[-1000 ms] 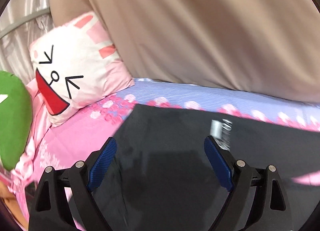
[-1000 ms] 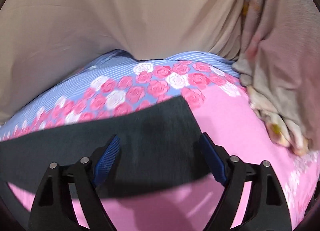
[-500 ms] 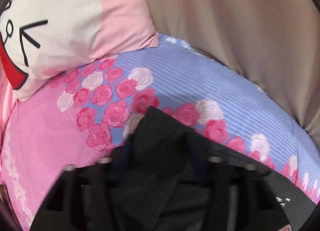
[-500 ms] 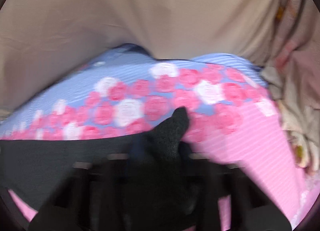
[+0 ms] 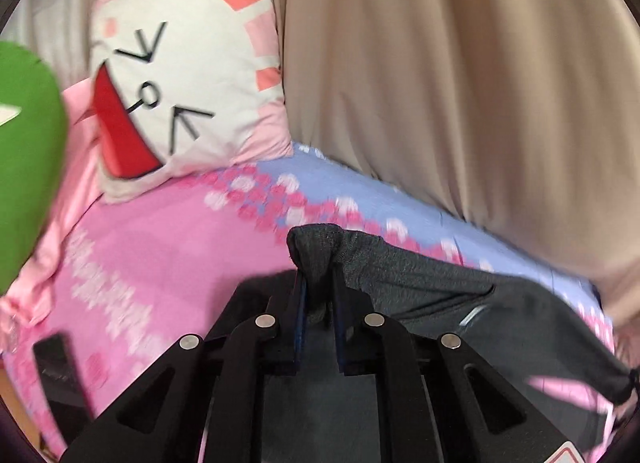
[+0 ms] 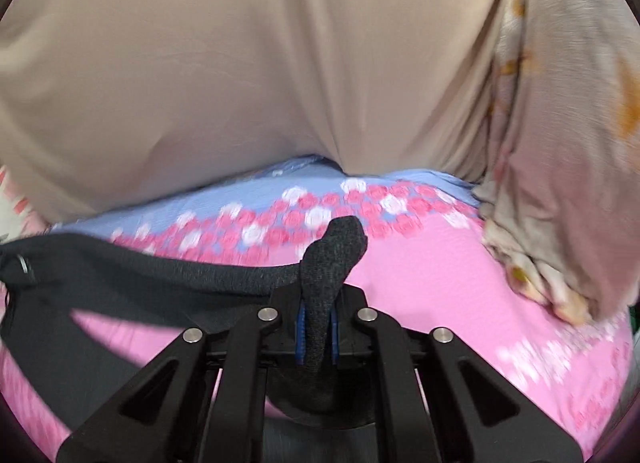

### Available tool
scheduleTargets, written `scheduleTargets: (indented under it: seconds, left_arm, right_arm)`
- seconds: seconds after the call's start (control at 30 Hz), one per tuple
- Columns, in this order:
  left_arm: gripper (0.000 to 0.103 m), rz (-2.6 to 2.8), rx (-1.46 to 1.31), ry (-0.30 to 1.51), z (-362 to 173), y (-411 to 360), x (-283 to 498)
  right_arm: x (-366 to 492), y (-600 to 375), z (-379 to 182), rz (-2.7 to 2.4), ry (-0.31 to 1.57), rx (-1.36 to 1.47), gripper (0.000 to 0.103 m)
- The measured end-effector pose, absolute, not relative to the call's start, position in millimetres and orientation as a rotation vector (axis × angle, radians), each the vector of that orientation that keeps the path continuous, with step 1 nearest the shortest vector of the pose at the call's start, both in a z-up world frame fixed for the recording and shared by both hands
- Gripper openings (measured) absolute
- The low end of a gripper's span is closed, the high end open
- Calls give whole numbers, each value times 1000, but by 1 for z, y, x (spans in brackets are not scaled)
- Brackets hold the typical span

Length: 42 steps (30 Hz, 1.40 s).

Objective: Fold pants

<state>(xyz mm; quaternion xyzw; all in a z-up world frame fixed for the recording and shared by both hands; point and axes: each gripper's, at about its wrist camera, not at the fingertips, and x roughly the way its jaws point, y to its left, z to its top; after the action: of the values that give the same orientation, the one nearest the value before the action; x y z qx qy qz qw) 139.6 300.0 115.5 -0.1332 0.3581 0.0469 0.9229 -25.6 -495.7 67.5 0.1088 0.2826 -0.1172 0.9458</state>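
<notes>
Dark grey pants (image 5: pixel 420 275) lie across a pink flowered bed sheet (image 5: pixel 168 263). In the left wrist view my left gripper (image 5: pixel 318 279) has its jaws closing down on a bunched corner of the pants, and the blue pads press the cloth. That corner is raised off the sheet. In the right wrist view my right gripper (image 6: pixel 318 303) is shut on another corner of the pants (image 6: pixel 340 239), which sticks up past the fingertips. The edge of the pants stretches away to the left, lifted above the sheet (image 6: pixel 440 275).
A white and pink rabbit-face pillow (image 5: pixel 180 95) and a green cushion (image 5: pixel 24 183) sit at the left end of the bed. A beige curtain (image 5: pixel 440 83) hangs behind. A floral blanket (image 6: pixel 560 183) is heaped at the right. A dark flat object (image 5: pixel 56 363) lies near the bed's front left.
Both grippers stood open over the flat pants a second ago. Each has shut on a corner of the fabric and lifted it, pulling the edge off the sheet.
</notes>
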Motion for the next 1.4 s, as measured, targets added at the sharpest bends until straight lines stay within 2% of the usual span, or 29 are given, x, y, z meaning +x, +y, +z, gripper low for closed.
scheduleTargets:
  seconds: [0.13,0.23,0.27,0.3,0.37,0.43,0.5,0.57,0.67,0.7,0.73,0.8,1.07,1.23,1.27,1.3,1.37,1.4]
  left_arm:
    - [10,112,-236,799,82,305,90]
    - [13,161,-228,851,50,314,65]
    - [20,164,-262,860,42,319,58]
    - [35,168,-323,862,36,327,49]
    - [53,135,-433,837,34,335,30]
    - [61,102,-506,817,36,338,19]
    - [73,96,-533,816,36,332,20]
    - [77,67,-577,838,30,326,32]
    - [77,38,-658,894,12,321,59]
    - [71,25,-675,909,6,321,65]
    - [61,9,-689,927,2,318,74]
    - [0,12,-666,948,0,314,85]
    - [0,14,-637,864,38,336,77]
    - [0,-17,-608,956,24,329,71]
    - [7,-29,-613,971,19,327,69]
    - [25,-35,-616,988,13,324,69]
    - [46,-3,-627,992,4,322,70]
    - [47,15,-638,990,0,322,72]
  right_arm:
    - [-65,-491,34,-234,654,207,8]
    - [-83,-491,10,-252,714,219,17]
    - [-90,-490,8,-261,710,223,24]
    - [-98,-490,9,-271,695,238,29]
    - [-120,-489,19,-287,640,272,57]
    - [-139,-485,28,-283,591,289,63]
    - [-150,-481,32,-271,572,310,63]
    - [-158,-477,31,-247,559,352,65]
    - [-161,-472,23,-227,561,426,66]
    - [-161,-470,20,-223,567,439,66]
    - [-161,-466,18,-222,571,445,66]
    - [-162,-461,16,-218,578,456,66]
    - [-137,-470,20,-199,587,524,66]
    - [-104,-491,26,-380,625,422,66]
    - [-98,-498,22,-392,644,434,66]
    - [-93,-506,16,-387,663,461,66]
    - [-81,-517,1,-368,710,503,66]
    - [-75,-520,-7,-379,741,494,66]
